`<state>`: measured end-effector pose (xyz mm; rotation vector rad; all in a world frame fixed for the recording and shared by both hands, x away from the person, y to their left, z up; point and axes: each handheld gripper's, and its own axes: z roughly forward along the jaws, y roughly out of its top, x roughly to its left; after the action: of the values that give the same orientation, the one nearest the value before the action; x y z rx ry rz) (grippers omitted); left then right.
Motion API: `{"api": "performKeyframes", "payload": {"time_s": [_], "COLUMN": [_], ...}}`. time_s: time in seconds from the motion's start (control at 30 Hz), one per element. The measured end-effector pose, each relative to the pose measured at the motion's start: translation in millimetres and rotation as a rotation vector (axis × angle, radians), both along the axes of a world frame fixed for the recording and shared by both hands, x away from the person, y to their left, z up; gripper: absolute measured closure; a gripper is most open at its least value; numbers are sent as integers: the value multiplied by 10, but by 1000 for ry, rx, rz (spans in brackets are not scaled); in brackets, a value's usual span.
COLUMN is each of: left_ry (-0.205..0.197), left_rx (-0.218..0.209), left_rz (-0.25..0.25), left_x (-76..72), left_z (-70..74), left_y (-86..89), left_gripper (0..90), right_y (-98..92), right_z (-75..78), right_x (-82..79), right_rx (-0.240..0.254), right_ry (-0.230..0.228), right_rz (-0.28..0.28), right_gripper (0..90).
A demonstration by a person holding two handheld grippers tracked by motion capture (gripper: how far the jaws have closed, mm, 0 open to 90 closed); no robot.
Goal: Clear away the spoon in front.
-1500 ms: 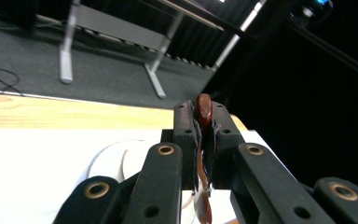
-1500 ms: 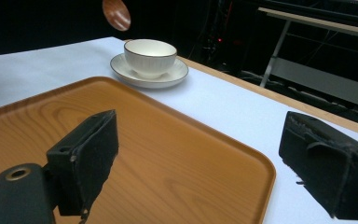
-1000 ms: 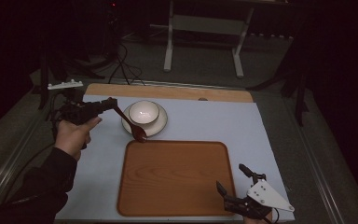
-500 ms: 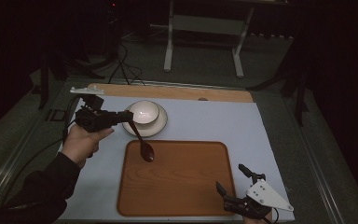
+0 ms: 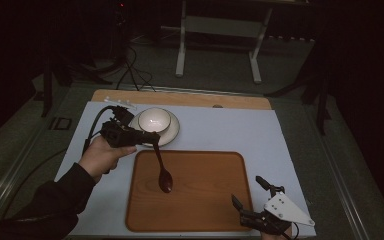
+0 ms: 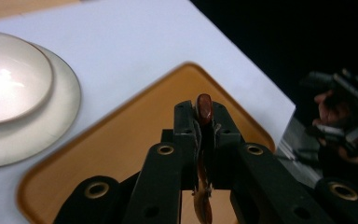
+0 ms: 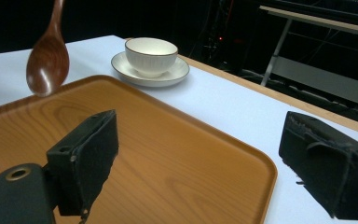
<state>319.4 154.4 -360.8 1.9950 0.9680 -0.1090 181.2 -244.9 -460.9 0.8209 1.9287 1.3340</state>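
The left tongs (image 5: 152, 141) are clamped on the handle of a dark brown wooden spoon (image 5: 164, 175), which hangs bowl-down over the orange-brown wooden tray (image 5: 205, 200). The right tongs (image 5: 252, 197) stand apart near the tray's corner. No writing is legible anywhere on the tabletop (image 5: 230, 130).

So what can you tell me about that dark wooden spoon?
The dark reddish-brown wooden spoon has a glossy oval bowl and a slim handle. It hangs bowl-down over the orange-brown wooden tray, clear of it by the look of the right gripper view. The left tongs are shut on the handle's top end.
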Motion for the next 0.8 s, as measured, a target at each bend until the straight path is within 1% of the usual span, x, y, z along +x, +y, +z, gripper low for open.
{"api": "performKeyframes", "payload": {"time_s": [0.07, 0.1, 0.13, 0.2, 0.23, 0.27, 0.3, 0.33, 0.4, 0.43, 0.47, 0.5, 0.53, 0.57, 0.6, 0.7, 0.73, 0.77, 0.8], "left_ry": [23, 44, 44, 69, 95, 95, 105, 131, 156, 156, 169, 176, 194, 194, 221, 223, 243, 266, 266], "left_rx": [19, 40, 40, 62, 81, 81, 92, 107, 117, 117, 123, 132, 147, 147, 160, 173, 185, 187, 187], "left_rz": [-25, -51, -51, -77, -89, -89, -98, -104, -103, -103, -108, -106, -102, -102, -99, -96, -99, -97, -97], "left_x": [2, 2, 2, 2, 5, 5, 10, 26, 43, 43, 53, 61, 80, 80, 97, 104, 131, 160, 160], "left_z": [-51, -107, -107, -172, -248, -248, -288, -364, -431, -431, -462, -489, -545, -545, -600, -628, -691, -735, -735], "left_y": [-86, -168, -168, -255, -330, -330, -363, -416, -455, -455, -476, -493, -526, -526, -558, -571, -589, -590, -590], "left_gripper": [837, 837, 836, 836, 837, 836, 836, 836, 836, 836, 836, 836, 836, 836, 836, 836, 836, 836, 836], "right_y": [-1, -2, -2, -3, -4, -5, -5, -6, -6, -6, -6, -6, -5, -5, -3, -3, -7, -8, -8], "right_z": [-1, -2, -2, 1, 2, 1, 1, 0, 0, 0, 0, 0, -2, -2, -3, -3, -3, -4, -5], "right_x": [1, 1, 1, -3, -4, -4, -3, -2, -2, -2, -1, -1, 1, 1, 2, 1, 2, 3, 4], "right_rx": [0, 0, 0, 1, 0, 1, 1, -1, 1, 0, -1, -1, -1, -1, -3, -3, -1, 0, 0], "right_ry": [2, 2, 2, -1, -2, -1, 0, 0, 0, 0, 0, 0, 3, 3, 4, 4, 3, 4, 5], "right_rz": [1, 1, 1, 1, 1, 1, 1, 0, 1, 1, 1, 1, 2, 2, 3, 2, 1, 1, 1], "right_gripper": [117, 117, 117, 117, 117, 118, 118, 118, 118, 118, 118, 118, 118, 118, 118, 117, 118, 118, 118]}}
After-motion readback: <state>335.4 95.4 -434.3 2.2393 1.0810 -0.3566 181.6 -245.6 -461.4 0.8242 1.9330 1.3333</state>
